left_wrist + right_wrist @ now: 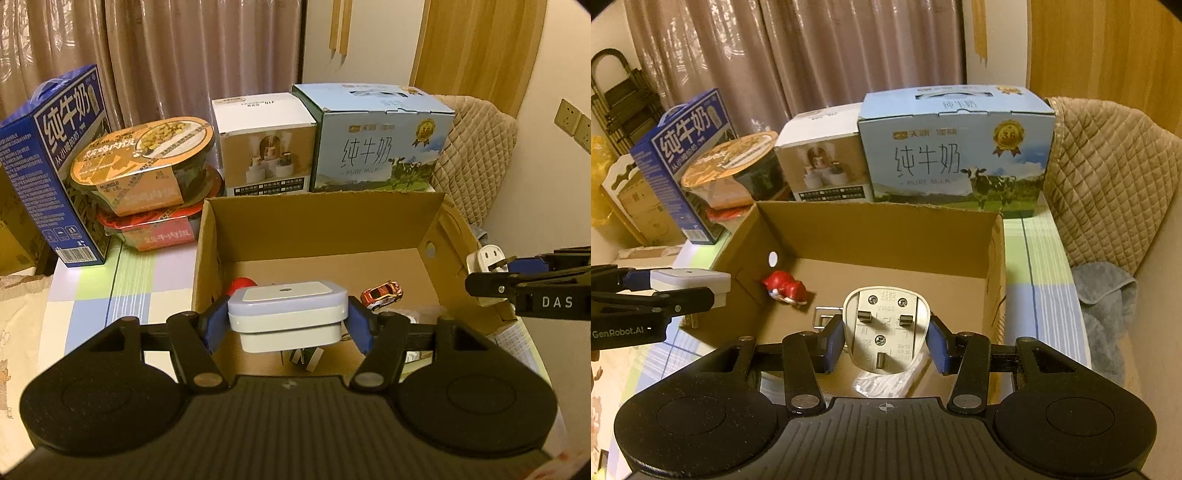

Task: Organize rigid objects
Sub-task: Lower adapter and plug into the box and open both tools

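Note:
My left gripper [288, 321] is shut on a white square plug-in adapter [288, 310], held over the near edge of the open cardboard box [321, 218]. My right gripper [885, 341] is shut on a white three-pin plug [884, 328], pins facing the camera, above the same box [879, 229]. Inside the box lie a red figurine [785, 288], a small red and white toy car [380, 293] and a clear plastic packet [886, 384]. Each gripper shows in the other's view: the right [491, 273] at the box's right wall, the left [701, 288] at its left wall.
Behind the box stand a light blue milk carton [376, 140], a white product box [266, 147], two stacked instant meal bowls [147, 177] and a dark blue milk carton [51, 166]. A quilted cushion [1108, 177] and a grey cloth [1108, 306] lie to the right. Curtains hang behind.

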`<state>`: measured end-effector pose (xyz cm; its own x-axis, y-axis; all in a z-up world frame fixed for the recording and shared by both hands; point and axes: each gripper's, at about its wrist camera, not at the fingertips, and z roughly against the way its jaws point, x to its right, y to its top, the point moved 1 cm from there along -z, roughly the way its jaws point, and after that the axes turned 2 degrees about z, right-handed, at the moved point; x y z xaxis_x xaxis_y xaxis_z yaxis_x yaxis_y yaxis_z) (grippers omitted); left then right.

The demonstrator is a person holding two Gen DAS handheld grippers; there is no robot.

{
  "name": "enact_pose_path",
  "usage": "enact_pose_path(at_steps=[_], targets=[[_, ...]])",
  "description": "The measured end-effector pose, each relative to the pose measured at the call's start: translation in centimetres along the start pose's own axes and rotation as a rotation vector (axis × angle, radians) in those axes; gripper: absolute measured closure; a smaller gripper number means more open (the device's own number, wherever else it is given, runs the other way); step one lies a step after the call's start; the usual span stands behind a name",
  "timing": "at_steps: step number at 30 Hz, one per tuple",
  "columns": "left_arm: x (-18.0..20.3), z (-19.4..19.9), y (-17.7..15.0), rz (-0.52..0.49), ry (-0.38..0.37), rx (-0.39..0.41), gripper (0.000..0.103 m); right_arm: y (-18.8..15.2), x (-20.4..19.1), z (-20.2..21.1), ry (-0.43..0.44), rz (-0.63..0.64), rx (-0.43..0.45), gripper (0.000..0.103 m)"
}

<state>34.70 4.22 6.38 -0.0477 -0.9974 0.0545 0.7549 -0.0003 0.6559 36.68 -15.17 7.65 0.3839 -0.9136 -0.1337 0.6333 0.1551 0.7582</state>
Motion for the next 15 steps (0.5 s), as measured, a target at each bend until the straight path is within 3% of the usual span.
enact_pose_path(at_steps=[15], targets=[[-0.5,-3.1,-0.4,0.017,0.0,-0.035,0.042,-0.5,1.5,-2.2,-0.018,-0.044,-0.033,0.059]])
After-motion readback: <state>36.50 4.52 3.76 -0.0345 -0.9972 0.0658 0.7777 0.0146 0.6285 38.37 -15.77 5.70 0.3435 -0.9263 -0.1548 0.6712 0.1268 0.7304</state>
